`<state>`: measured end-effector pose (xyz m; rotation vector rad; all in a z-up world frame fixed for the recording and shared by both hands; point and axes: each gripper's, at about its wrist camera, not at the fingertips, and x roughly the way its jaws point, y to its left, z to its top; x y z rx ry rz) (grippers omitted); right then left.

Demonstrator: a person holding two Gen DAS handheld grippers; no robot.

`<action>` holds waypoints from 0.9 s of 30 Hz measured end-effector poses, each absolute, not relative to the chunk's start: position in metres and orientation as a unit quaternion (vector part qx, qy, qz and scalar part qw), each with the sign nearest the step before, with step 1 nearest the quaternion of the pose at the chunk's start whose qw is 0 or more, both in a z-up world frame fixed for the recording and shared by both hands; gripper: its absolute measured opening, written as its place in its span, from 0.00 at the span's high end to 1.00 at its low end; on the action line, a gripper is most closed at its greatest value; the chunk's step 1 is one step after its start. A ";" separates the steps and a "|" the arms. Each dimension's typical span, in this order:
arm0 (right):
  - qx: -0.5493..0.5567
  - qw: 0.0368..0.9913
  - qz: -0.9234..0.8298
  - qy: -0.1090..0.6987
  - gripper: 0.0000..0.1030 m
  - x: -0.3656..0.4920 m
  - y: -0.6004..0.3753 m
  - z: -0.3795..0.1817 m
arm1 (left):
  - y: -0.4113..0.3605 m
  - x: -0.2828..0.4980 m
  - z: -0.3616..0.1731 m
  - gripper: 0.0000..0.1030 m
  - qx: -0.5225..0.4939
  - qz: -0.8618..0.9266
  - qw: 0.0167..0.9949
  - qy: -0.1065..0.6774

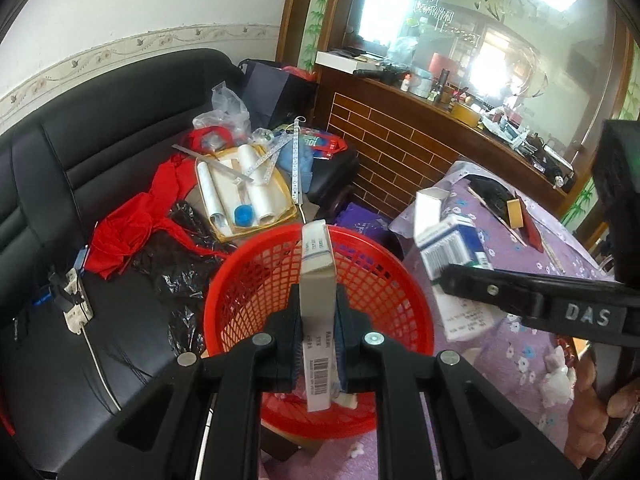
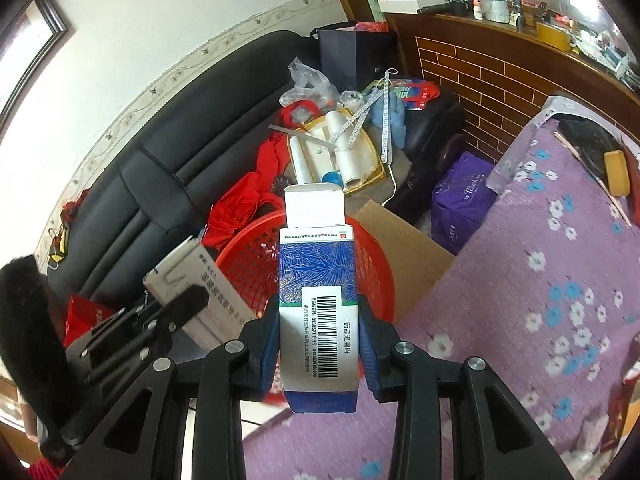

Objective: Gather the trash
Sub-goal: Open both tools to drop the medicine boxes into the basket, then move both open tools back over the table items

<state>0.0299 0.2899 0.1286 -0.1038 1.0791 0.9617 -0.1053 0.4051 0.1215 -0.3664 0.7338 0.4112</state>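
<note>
Jaws of the left gripper [image 1: 316, 354] are clamped on a thin white carton [image 1: 317, 300], held edge-on with its barcode face toward the camera; the carton's far end reaches toward 12 o'clock, over the red mesh basket [image 1: 256, 264]. Jaws of the right gripper [image 2: 318, 354] are clamped on a blue-and-white medicine box [image 2: 316, 280], barcode label up, top flap open at 12 o'clock; the pads press both long sides of the box. In the right wrist view the basket [image 2: 244, 256] sits just beyond the box, with the left gripper [image 2: 176, 312] and its white carton [image 2: 208, 292] at 9 o'clock. In the left wrist view the right gripper [image 1: 464, 280] enters from 3 o'clock, carrying the blue box [image 1: 448, 246] near the basket rim, above the edge of the bench. Bench is covered with a purple floral cloth [image 2: 540, 300]; a roll of tape [image 2: 616, 172] lies on it at 2 o'clock. Black sofa [image 1: 80, 152] behind the basket, 10 to 12 o'clock, holds a red cloth [image 1: 128, 232], a black plastic bag [image 1: 176, 264] and a tray of white paper rolls [image 1: 244, 192]. Flat cardboard [image 2: 404, 252] stands between basket and bench. Fingers of a hand [image 1: 588, 412] show at 4 o'clock in the left wrist view.
</note>
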 end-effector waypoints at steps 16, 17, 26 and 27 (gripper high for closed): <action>-0.028 0.764 0.425 0.485 0.38 0.022 0.235 0.131 | 0.360 -0.124 0.128 0.40 -0.153 0.191 0.907 0.343; -0.028 0.764 0.423 0.486 0.38 0.019 0.224 0.131 | 0.354 -0.124 0.127 0.40 -0.151 0.187 0.907 0.346; 0.011 0.779 0.393 0.489 0.38 -0.005 0.115 0.129 | 0.272 -0.114 0.124 0.40 -0.128 0.130 0.913 0.366; 0.018 0.783 0.384 0.489 0.38 -0.006 0.096 0.129 | 0.264 -0.111 0.124 0.40 -0.126 0.122 0.913 0.369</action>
